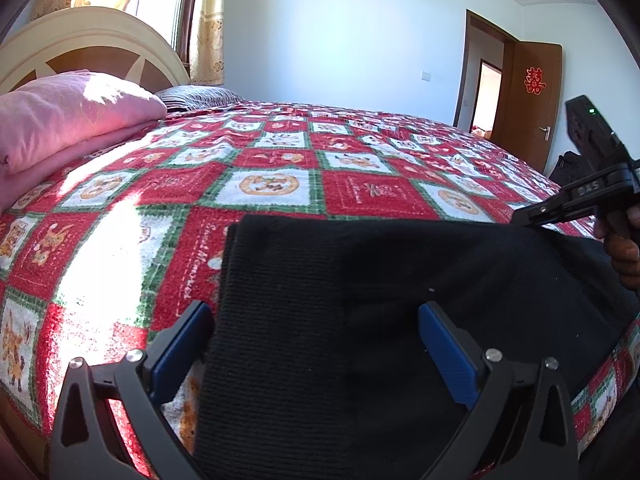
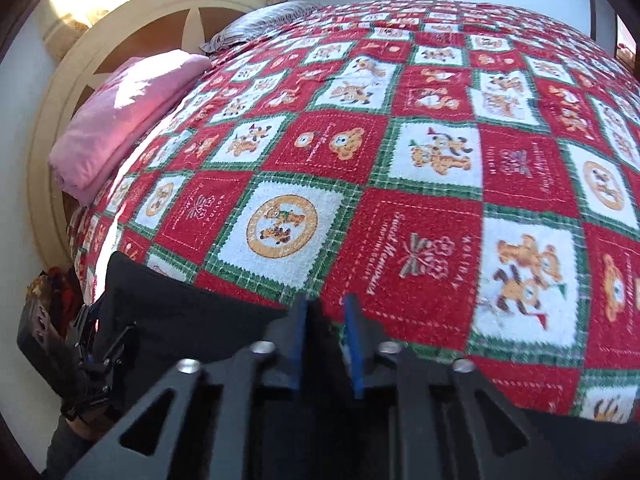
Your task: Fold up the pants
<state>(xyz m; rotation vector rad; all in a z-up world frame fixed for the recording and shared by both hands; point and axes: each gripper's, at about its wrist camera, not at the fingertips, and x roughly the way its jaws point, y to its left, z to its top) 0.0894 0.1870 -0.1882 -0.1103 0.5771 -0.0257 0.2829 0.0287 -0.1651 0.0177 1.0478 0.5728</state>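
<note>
The left gripper [image 1: 316, 344] stands wide open over the near edge of the bed, its blue pads [image 1: 182, 350] apart on either side of the black pants [image 1: 360, 300], not pressing them. The right gripper [image 2: 326, 344] has its jaws narrowly parted, with a fold of the black cloth between the blue pads; whether they pinch it cannot be told. In the left wrist view that gripper's side bears small raised letters, too blurred to read surely.

The bed [image 1: 280, 168] carries a red, white and green checked blanket with bear pictures; its red squares read "Sweet Memories" and "Holiday". The pants lie folded along the blanket's near edge. A folded pink quilt [image 1: 68, 120] rests at the head end beside the cream headboard [image 1: 80, 40]. On the brown door [image 1: 532, 100] hangs a red paper double-happiness sign [image 1: 535, 80].
</note>
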